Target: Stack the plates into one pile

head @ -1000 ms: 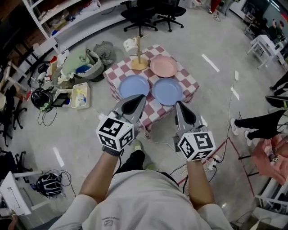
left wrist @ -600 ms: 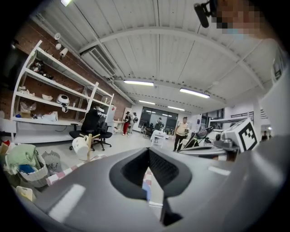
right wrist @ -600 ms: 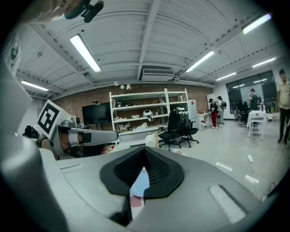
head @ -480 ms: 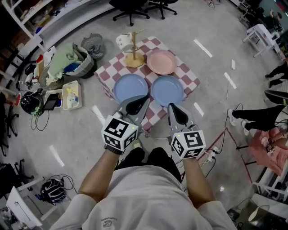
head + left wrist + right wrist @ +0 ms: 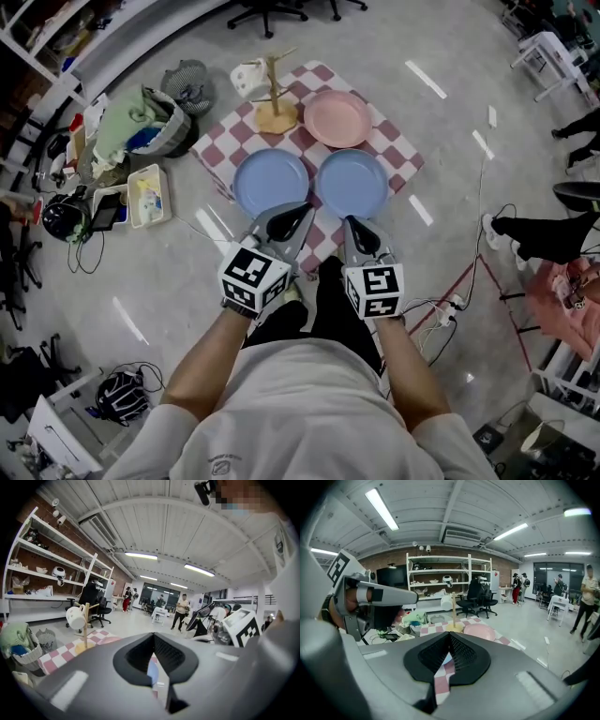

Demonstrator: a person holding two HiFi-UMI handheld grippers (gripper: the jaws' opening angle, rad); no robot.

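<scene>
Both grippers are sitting lower than 1 second ago, and the checked worktop is filling more of the head view. Left gripper and right gripper are each showing jaws pressed together, gripping nothing. 3 plates are lying separately on the worktop, none stacked yet. Left blue plate is lying straight ahead of the left gripper, and right blue plate straight ahead of the right gripper, their rims nearly touching. Pink plate is sitting farther back, nearer the right gripper, beside a wooden mug tree. All 3 are looking round, shallow and matte, with raised rims and no long axis.
</scene>
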